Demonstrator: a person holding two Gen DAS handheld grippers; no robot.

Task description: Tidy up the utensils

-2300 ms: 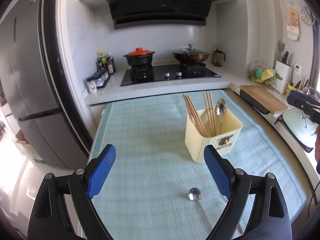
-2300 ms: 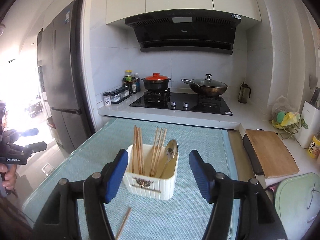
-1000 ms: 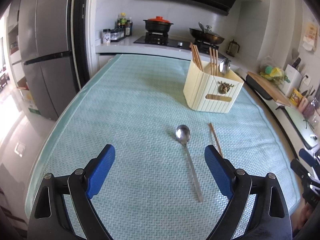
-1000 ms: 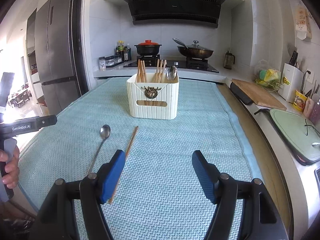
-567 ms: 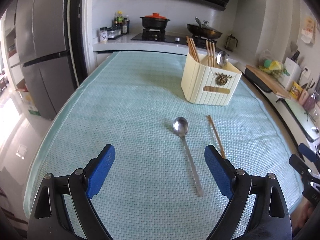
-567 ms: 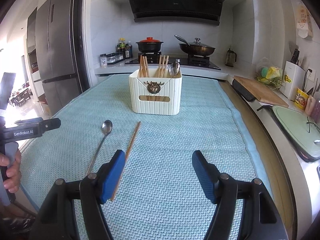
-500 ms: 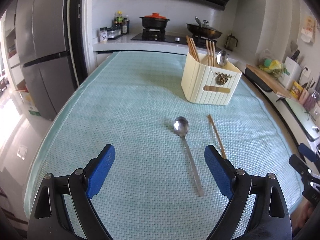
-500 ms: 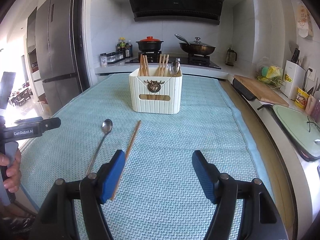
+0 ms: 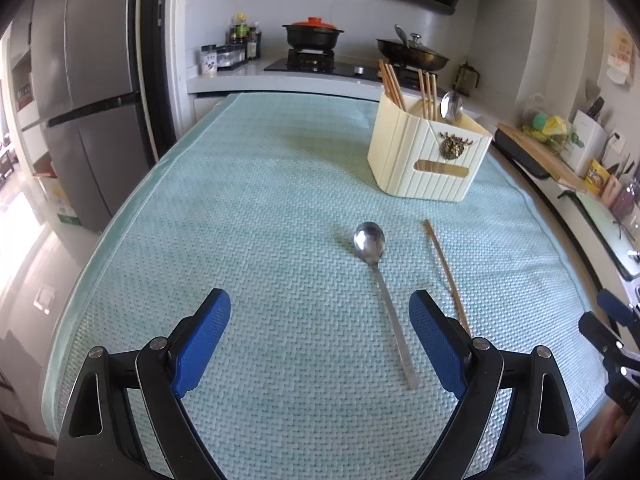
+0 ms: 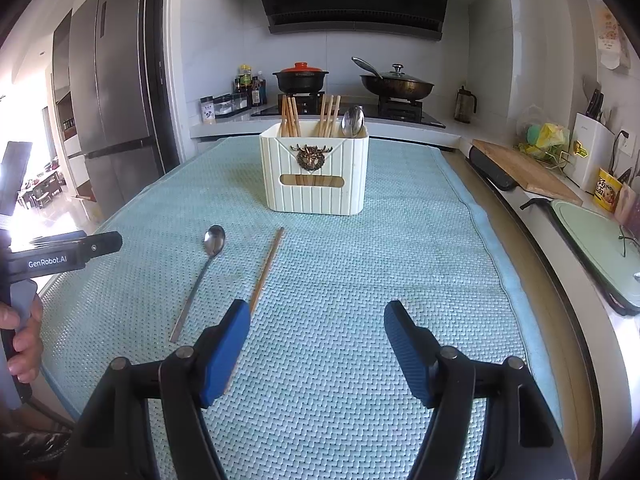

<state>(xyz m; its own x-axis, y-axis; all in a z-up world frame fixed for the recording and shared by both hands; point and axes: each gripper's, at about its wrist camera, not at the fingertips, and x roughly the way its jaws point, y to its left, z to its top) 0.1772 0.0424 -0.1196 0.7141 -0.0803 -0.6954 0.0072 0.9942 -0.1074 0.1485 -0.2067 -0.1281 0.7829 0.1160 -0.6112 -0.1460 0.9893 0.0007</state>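
A cream utensil holder (image 9: 428,160) (image 10: 314,170) stands on the teal mat (image 9: 260,208) and holds several chopsticks (image 10: 290,116) and a spoon (image 10: 353,121). A loose metal spoon (image 9: 380,280) (image 10: 200,272) and one wooden chopstick (image 9: 446,272) (image 10: 266,268) lie side by side in front of it. My left gripper (image 9: 320,340) is open and empty, low over the mat, the spoon's handle between its fingers. My right gripper (image 10: 318,344) is open and empty; its left finger (image 10: 224,352) covers the chopstick's near end.
A stove with a red-lidded pot (image 10: 300,76) and a wok (image 10: 396,86) stands at the back. A fridge (image 10: 112,120) is on the left. A cutting board (image 10: 524,170) and a green board (image 10: 596,236) lie on the counter at right.
Both grippers drew back from the holder and dropped low over the mat about two seconds ago; in the last half second they barely moved. The spoon and chopstick lie still.
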